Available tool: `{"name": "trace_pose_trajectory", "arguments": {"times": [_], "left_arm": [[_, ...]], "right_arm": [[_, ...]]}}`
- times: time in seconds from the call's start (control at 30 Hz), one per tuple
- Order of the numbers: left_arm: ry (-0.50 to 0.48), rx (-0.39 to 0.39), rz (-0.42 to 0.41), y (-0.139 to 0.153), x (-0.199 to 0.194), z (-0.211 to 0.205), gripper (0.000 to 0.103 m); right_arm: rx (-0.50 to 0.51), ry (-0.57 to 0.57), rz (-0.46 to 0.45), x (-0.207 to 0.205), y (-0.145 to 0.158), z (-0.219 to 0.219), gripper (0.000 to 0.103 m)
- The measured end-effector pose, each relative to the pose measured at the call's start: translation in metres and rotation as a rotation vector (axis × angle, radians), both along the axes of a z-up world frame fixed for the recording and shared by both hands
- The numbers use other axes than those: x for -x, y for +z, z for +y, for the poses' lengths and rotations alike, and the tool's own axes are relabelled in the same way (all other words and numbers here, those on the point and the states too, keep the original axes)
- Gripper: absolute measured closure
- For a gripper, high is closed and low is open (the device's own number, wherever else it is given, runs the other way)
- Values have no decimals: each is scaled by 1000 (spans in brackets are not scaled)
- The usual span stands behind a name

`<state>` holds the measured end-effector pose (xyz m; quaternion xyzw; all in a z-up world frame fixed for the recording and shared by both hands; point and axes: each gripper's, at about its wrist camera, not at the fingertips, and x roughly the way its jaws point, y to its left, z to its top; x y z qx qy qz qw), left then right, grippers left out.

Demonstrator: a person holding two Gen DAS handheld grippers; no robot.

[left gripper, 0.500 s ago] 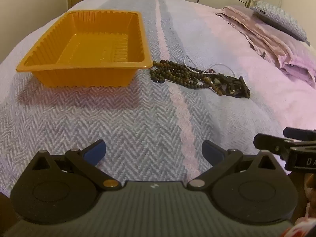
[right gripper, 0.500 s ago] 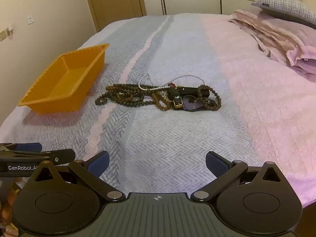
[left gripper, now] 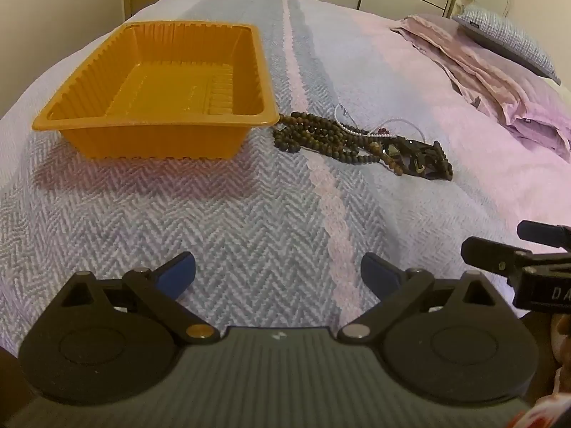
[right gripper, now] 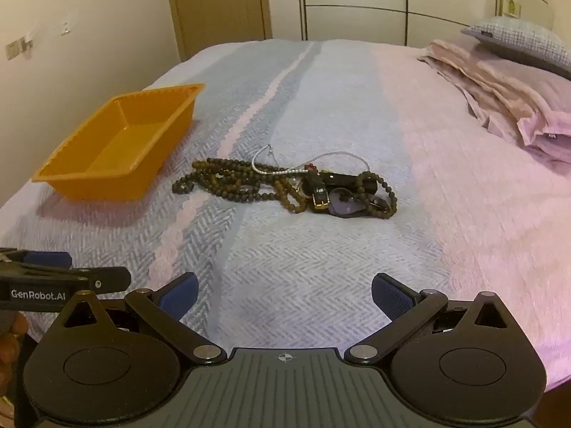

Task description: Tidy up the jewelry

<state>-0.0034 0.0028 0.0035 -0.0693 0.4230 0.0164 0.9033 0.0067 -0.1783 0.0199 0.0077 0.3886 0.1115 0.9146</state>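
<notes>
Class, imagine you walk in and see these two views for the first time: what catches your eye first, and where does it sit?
The bright orange tray stands out first, empty on the bedspread to the left. Just right of it lies a tangled pile of jewelry: dark bead strands, a thin pearly chain and a black strap with a gold buckle. Nearest the cameras, the left gripper and right gripper hang wide open over the bed, holding nothing.

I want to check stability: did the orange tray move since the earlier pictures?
No. The tray keeps its place beside the beads and the blanket's pale stripe.
</notes>
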Motion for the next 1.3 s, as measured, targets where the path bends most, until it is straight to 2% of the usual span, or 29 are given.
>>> {"name": "trace_pose_trajectory", "arguments": {"times": [1.3], "left_arm": [[-21, 13, -8, -2, -2, -3, 5]], "right_arm": [[-3, -11, 12, -3, -5, 1, 0]]}}
